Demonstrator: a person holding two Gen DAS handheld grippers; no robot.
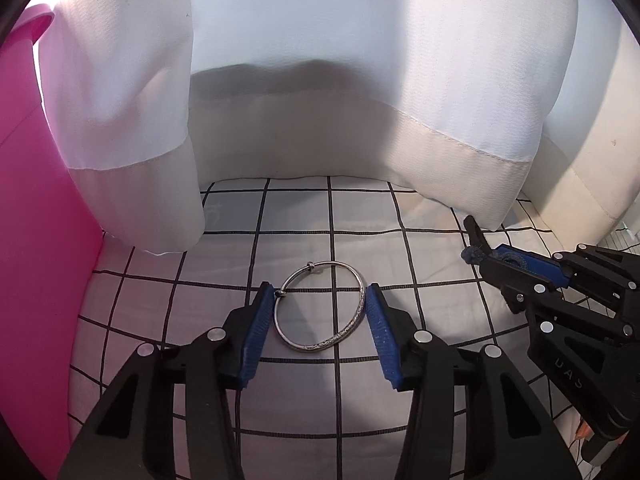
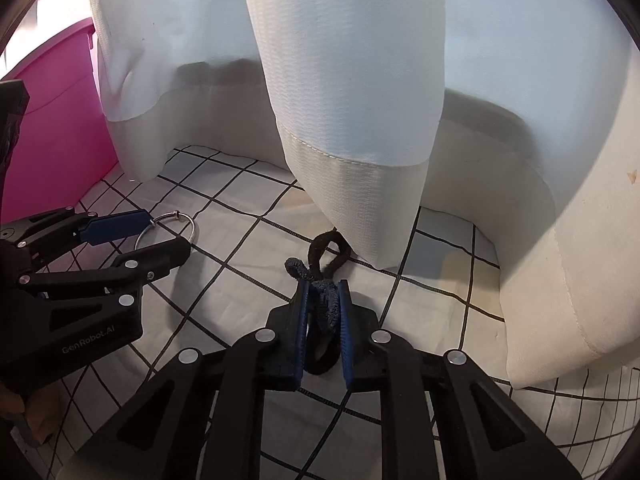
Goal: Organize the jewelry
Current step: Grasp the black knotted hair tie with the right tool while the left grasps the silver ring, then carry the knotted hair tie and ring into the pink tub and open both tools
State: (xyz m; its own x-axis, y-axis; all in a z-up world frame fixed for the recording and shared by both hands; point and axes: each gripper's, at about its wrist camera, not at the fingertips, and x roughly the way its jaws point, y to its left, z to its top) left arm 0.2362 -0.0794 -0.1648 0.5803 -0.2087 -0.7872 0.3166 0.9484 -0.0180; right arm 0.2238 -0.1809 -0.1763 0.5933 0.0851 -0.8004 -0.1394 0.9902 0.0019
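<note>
Below the left wrist camera, the left gripper (image 1: 320, 300) has its fingers pressed on either side of a silver bangle (image 1: 320, 306) lying on the checked cloth (image 1: 420, 240); from the right wrist, the right gripper (image 2: 323, 294) has its fingers narrowly pinching dark hair ties (image 2: 326, 304) beside a white curtain (image 2: 352, 120).

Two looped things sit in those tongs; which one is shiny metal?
The silver bangle between the left tongs, round and rigid on the checked cloth. The other, pinched in the right tongs, is a soft dark hair tie.
</note>
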